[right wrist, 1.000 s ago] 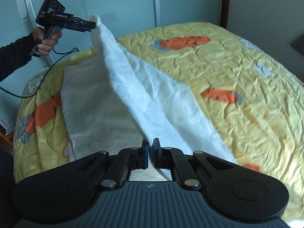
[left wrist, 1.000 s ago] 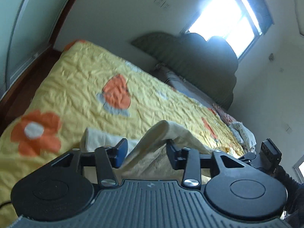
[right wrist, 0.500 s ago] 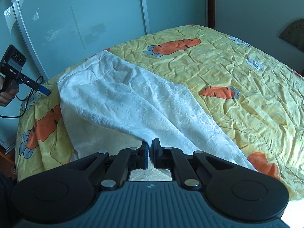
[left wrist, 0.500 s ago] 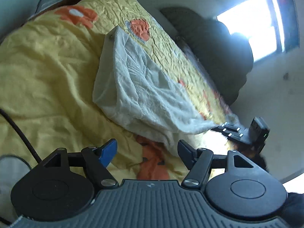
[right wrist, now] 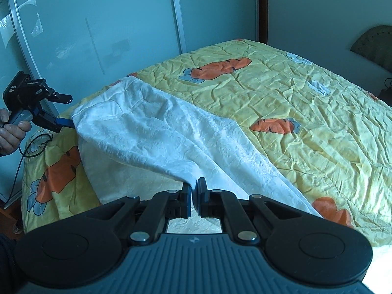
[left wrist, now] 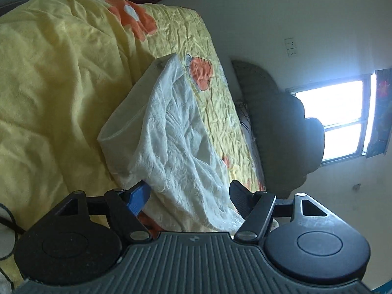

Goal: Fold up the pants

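A bedroom. A large bed [right wrist: 306, 127] fills most of the view, covered by a wrinkled yellow quilt [left wrist: 49, 78] printed with orange carrots and orange flowers. At the head of the bed stands a dark, scalloped, padded headboard [left wrist: 279, 132] against a plain white wall [left wrist: 281, 19]. A double electrical socket [left wrist: 291, 47] sits on that wall. Beside the headboard, a window [left wrist: 343, 120] lets in very bright daylight, with a dark curtain [left wrist: 381, 112] at its edge. Along the far side of the bed run pale blue-green sliding wardrobe doors [right wrist: 110, 24] with light frames, ending at a dark wooden post [right wrist: 261, 7].
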